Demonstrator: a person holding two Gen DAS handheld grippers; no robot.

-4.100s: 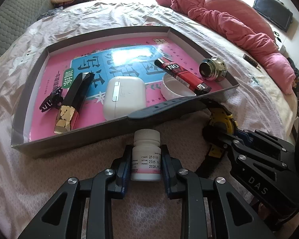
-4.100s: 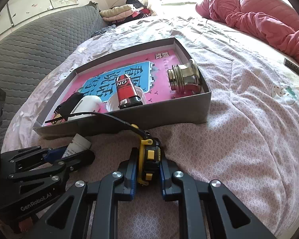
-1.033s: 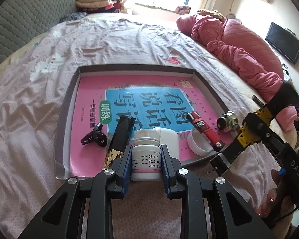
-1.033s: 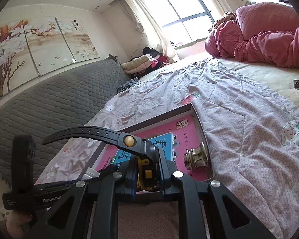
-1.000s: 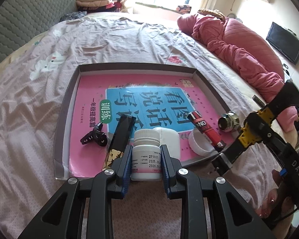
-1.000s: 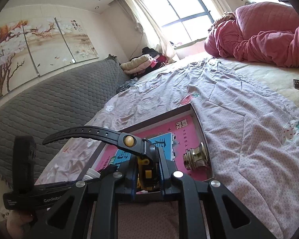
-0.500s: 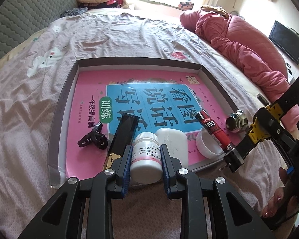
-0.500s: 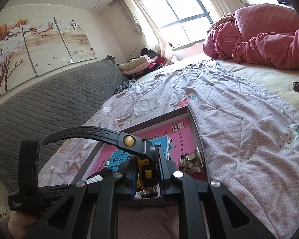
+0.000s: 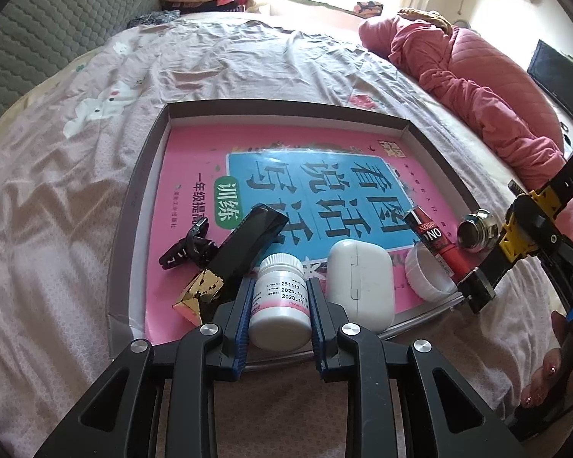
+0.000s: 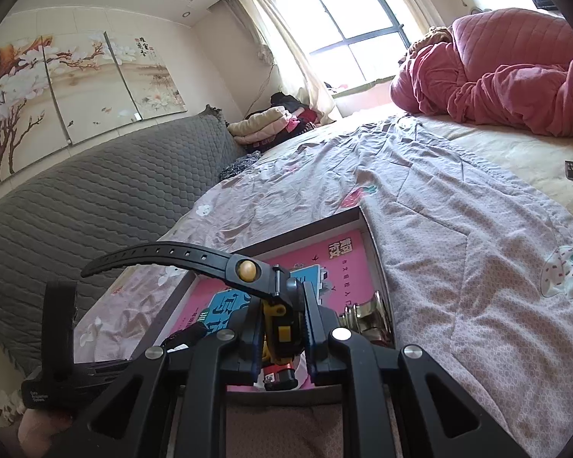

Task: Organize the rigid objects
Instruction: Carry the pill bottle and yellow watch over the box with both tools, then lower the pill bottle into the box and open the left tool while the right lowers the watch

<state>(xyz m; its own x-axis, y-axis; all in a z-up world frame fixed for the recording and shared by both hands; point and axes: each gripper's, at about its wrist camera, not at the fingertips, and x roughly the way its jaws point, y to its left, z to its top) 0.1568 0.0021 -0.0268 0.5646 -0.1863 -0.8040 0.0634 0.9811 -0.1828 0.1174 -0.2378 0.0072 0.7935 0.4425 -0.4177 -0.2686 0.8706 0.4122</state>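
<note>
Behind right gripper [image 10: 280,337], lighter [image 10: 279,376] half-hidden

Left gripper [image 9: 279,318]: black angular arms, blue ribbed pads, silver screws. Right gripper [image 10: 279,337], same build; painted fingernails at 4 o'clock.

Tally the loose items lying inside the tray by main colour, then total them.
White: 2, earbud case and cap
Black: 2, clip and long box
Red: 1, lighter
Metallic: 1, knob
Total: 6
</note>
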